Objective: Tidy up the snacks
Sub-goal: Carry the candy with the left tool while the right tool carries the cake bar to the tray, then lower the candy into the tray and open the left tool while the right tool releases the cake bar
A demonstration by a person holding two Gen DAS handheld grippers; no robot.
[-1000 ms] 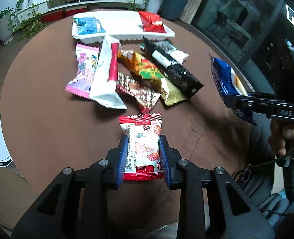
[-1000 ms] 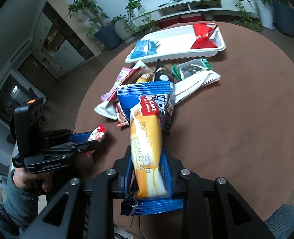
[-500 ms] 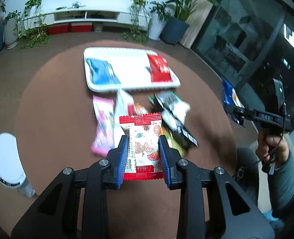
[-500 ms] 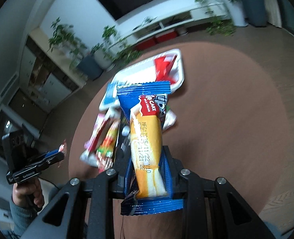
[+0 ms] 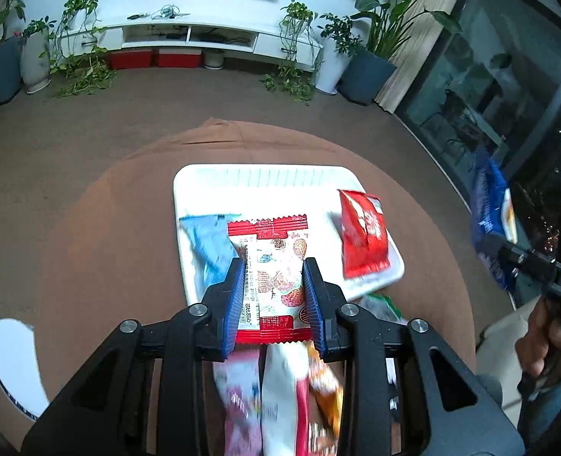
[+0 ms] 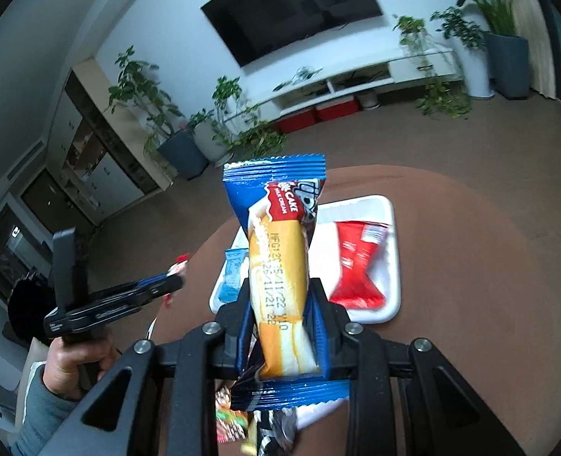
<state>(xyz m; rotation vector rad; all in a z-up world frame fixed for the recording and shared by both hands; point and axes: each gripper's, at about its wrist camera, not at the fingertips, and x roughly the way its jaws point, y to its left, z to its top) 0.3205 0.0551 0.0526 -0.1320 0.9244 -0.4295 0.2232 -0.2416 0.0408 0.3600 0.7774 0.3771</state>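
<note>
The left gripper point(image 5: 273, 296) is pinching a red-and-white snack packet point(image 5: 276, 269) above the near edge of the white tray point(image 5: 265, 176). The right gripper point(image 6: 282, 326) is clamping a blue cake bar point(image 6: 280, 266) upright, nearer than the tray. Both are heading for the gap between the light-blue packet point(image 5: 208, 243) and the red packet point(image 5: 362, 237), so they are risking a collision, though blur is probably hiding their true spacing.

White tray point(image 5: 265, 178), red pkt point(image 5: 362, 235), blue pkt point(image 5: 208, 243).
</note>
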